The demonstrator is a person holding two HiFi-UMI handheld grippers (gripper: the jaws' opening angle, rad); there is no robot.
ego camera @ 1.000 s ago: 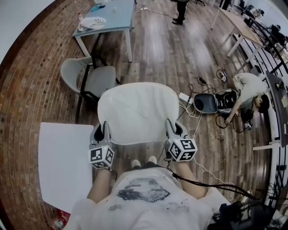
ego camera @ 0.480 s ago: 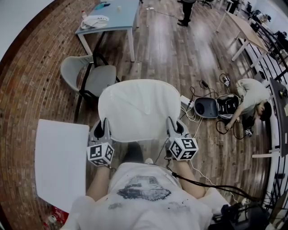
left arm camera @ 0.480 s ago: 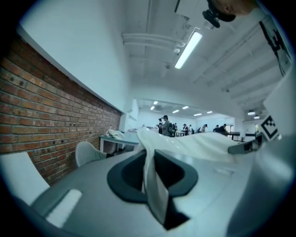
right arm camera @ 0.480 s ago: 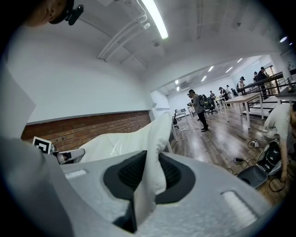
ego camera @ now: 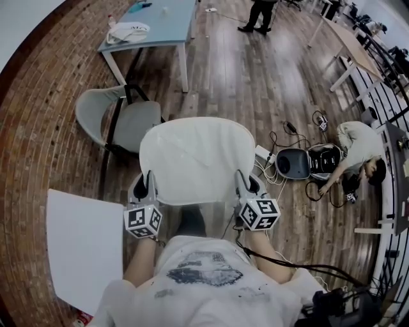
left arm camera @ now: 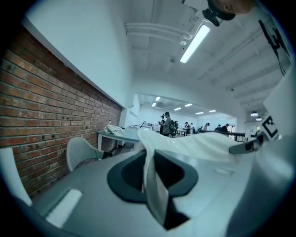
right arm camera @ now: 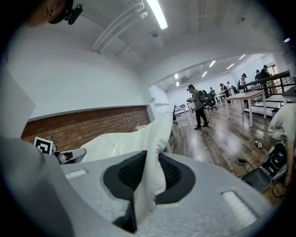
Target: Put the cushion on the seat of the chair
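Observation:
A white, rounded cushion (ego camera: 195, 159) hangs flat between my two grippers in the head view. My left gripper (ego camera: 146, 186) is shut on its left edge and my right gripper (ego camera: 245, 186) is shut on its right edge. In the left gripper view the cushion's edge (left arm camera: 156, 194) is pinched between the jaws of the left gripper (left arm camera: 152, 172). The right gripper view shows the same: white cloth (right arm camera: 149, 180) clamped in the right gripper (right arm camera: 147, 178). The grey chair (ego camera: 121, 118) stands ahead and to the left, beyond the cushion, its seat bare; the left gripper view also catches the chair (left arm camera: 79, 153).
A light blue table (ego camera: 153, 29) with a white bundle stands behind the chair, by the brick wall. A white panel (ego camera: 83, 246) lies at my left. At the right a person (ego camera: 358, 144) crouches by an open case (ego camera: 300, 163) and cables. Another person (ego camera: 259, 13) stands far off.
Both grippers have carried the cushion forward over the floor, still holding it. The chair and the white panel have slid a little leftward in the head view.

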